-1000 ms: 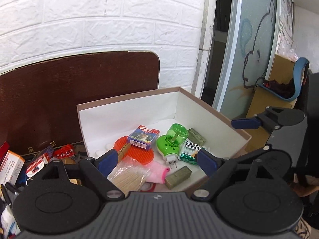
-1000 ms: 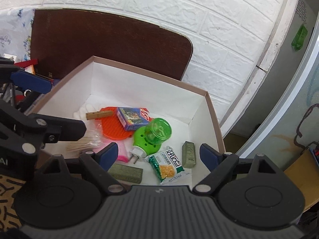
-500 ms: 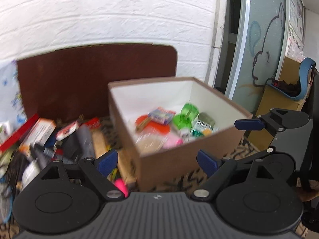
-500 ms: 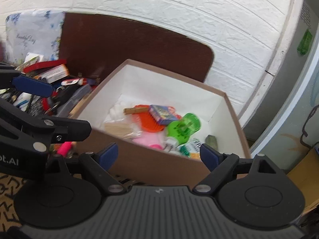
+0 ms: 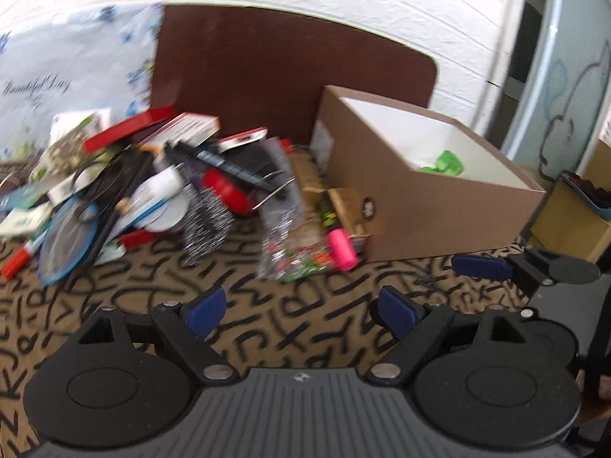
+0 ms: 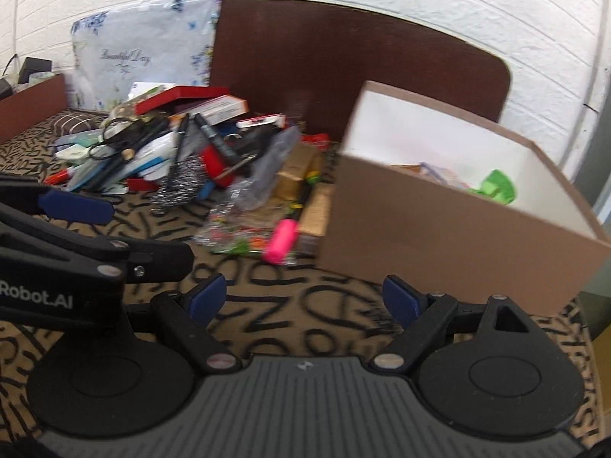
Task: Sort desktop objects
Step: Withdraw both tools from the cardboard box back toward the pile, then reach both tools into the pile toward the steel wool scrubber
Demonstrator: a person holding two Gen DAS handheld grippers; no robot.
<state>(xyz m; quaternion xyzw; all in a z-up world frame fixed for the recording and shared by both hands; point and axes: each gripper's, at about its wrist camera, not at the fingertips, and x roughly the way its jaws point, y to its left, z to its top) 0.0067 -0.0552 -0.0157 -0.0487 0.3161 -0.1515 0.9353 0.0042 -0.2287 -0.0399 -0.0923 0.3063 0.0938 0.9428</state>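
Note:
A brown cardboard box (image 5: 431,213) (image 6: 450,236) stands at the right on the patterned tablecloth, with a green plug-in device (image 5: 445,163) (image 6: 496,187) showing inside. Left of it lies a pile of desktop objects (image 5: 152,175) (image 6: 172,145): boxes, pens, a metal scrubber (image 5: 204,225), a clear bag of small bits (image 5: 290,240) and a pink highlighter (image 5: 341,249) (image 6: 282,241). My left gripper (image 5: 301,309) is open and empty above the cloth in front of the pile. My right gripper (image 6: 305,297) is open and empty, in front of the box.
A dark brown board (image 5: 290,76) and a floral bag (image 6: 145,61) lean on the white brick wall behind. A low brown tray edge (image 6: 30,103) sits at far left. The table's right edge (image 6: 588,328) is close beside the box.
Both grippers have pulled back out of and away from the box and swung left and lower. The pile on the cloth has come into view; the box now shows from its side.

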